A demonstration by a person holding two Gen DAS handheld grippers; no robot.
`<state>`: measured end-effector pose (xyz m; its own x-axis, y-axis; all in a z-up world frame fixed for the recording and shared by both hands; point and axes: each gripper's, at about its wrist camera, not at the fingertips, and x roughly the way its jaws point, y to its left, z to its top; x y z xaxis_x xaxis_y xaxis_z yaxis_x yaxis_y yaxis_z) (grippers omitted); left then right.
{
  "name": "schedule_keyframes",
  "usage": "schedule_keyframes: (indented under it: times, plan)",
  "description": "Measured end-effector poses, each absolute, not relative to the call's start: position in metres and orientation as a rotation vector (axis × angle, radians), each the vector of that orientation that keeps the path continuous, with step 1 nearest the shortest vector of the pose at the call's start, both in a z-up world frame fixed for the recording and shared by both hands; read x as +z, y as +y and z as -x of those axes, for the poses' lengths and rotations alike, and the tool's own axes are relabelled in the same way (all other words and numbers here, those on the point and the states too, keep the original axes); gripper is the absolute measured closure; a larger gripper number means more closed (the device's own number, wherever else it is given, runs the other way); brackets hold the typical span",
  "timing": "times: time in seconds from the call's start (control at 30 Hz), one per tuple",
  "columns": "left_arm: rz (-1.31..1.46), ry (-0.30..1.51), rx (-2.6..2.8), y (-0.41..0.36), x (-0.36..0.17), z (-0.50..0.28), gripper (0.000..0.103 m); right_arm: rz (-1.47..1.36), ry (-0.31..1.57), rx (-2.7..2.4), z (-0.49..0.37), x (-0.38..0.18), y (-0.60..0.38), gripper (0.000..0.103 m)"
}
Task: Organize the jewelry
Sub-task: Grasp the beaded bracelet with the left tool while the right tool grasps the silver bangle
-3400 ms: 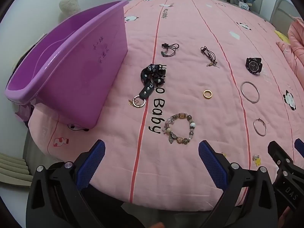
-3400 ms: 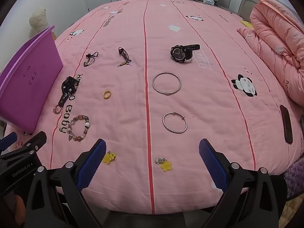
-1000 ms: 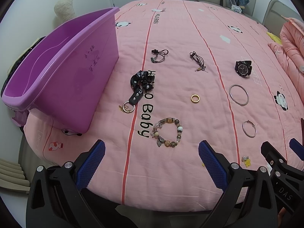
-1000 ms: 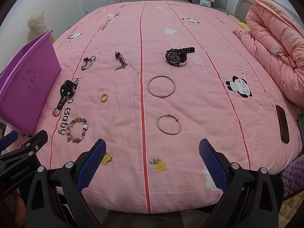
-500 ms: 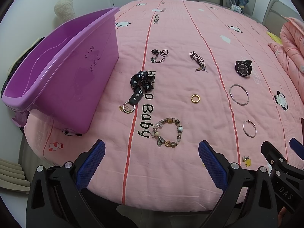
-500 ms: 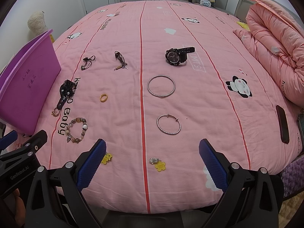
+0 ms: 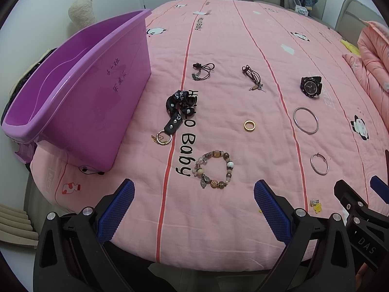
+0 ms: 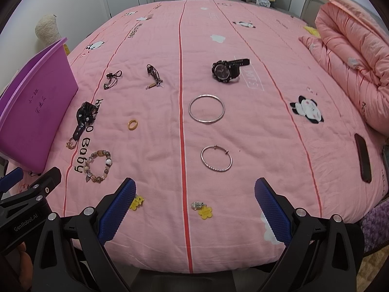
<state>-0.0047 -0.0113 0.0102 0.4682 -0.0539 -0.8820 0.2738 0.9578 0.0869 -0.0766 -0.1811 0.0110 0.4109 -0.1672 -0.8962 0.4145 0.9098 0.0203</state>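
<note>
Jewelry lies spread on a pink bedspread: a beaded bracelet [image 7: 215,169], a gold ring [image 7: 250,125], a black strap with a key ring [image 7: 178,110], two cord necklaces [image 7: 203,70] [image 7: 254,75], a black watch [image 8: 225,70], a large silver bangle [image 8: 206,112], a thin silver bangle [image 8: 216,161] and small yellow charms [image 8: 204,209]. An empty purple bin [image 7: 73,92] stands at the left. My left gripper [image 7: 194,211] is open and empty, just short of the beaded bracelet. My right gripper [image 8: 194,211] is open and empty over the bed's near edge.
A folded pink quilt [image 8: 352,56] lies at the right. A dark flat object [image 8: 363,157] lies near the right edge of the bed. A cream plush toy [image 7: 80,12] stands behind the bin. Chairs with clothes stand at the far side.
Both grippers drew back a little since the earliest frames, so the jewelry sits slightly farther off. Almost nothing has moved in the last second. Both stay open.
</note>
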Motion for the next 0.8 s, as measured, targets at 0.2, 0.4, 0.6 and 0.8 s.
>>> schedule_keyframes:
  times: [0.2,0.4,0.6,0.8]
  plan:
    - [-0.218,1.076,-0.215,-0.002,-0.002,0.008,0.006,-0.323,1.106,-0.342,0.089,-0.004,-0.196,0.009]
    - [-0.183,1.106,-0.261,0.01,-0.028,0.017,0.006,-0.379,1.121,-0.315,0.103,-0.024,-0.212,0.009]
    - [-0.114,1.117,-0.261,0.013,-0.043,0.005,0.006,-0.364,1.126,-0.3,0.103,-0.041,-0.221,0.009]
    - [-0.109,1.133,-0.242,0.001,-0.06,-0.013,0.006,-0.372,1.145,-0.307,0.088,-0.06,-0.237,0.009]
